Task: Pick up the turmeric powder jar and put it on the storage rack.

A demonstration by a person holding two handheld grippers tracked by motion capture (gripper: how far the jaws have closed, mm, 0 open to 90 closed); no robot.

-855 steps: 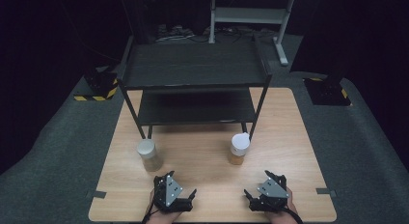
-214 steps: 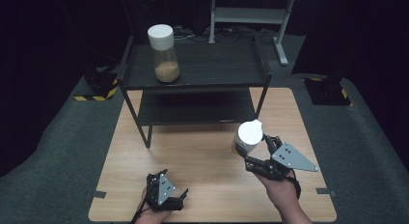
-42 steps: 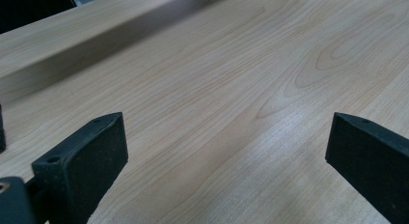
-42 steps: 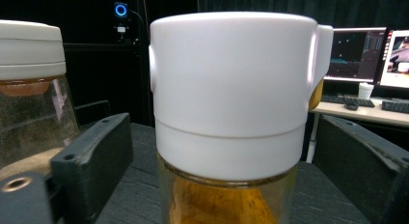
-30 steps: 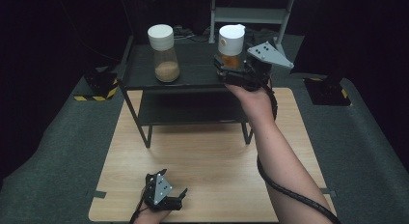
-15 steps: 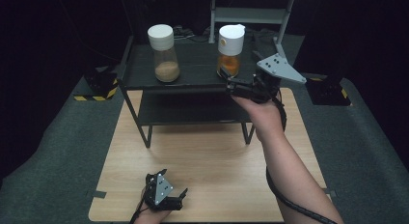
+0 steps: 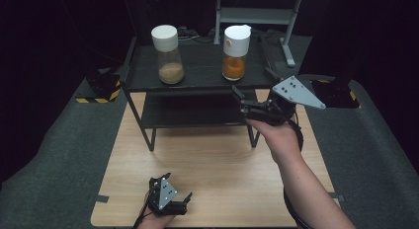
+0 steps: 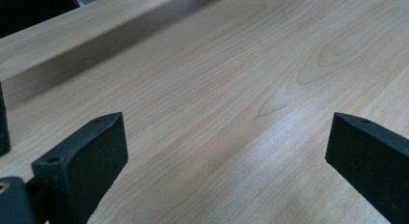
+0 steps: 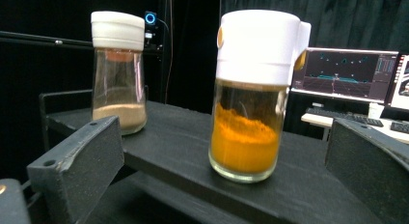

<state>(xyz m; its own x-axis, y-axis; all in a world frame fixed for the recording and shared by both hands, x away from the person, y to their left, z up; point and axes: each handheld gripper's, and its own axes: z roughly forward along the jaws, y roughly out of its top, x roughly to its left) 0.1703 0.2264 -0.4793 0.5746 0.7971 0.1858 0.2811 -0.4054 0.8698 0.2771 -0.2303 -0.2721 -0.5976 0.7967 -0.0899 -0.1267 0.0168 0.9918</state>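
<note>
my left gripper rests low on the wooden table by my body, jaws spread wide over bare wood. my right gripper hangs just in front of the black shelf, jaws wide apart and empty. the orange spice jar stands upright near the top board's front edge, so a careless swing of my jaws could tip it off. farther back stands the tan spice jar. the shelf's rear legs are hidden, and the room behind is too dark to read.
</note>
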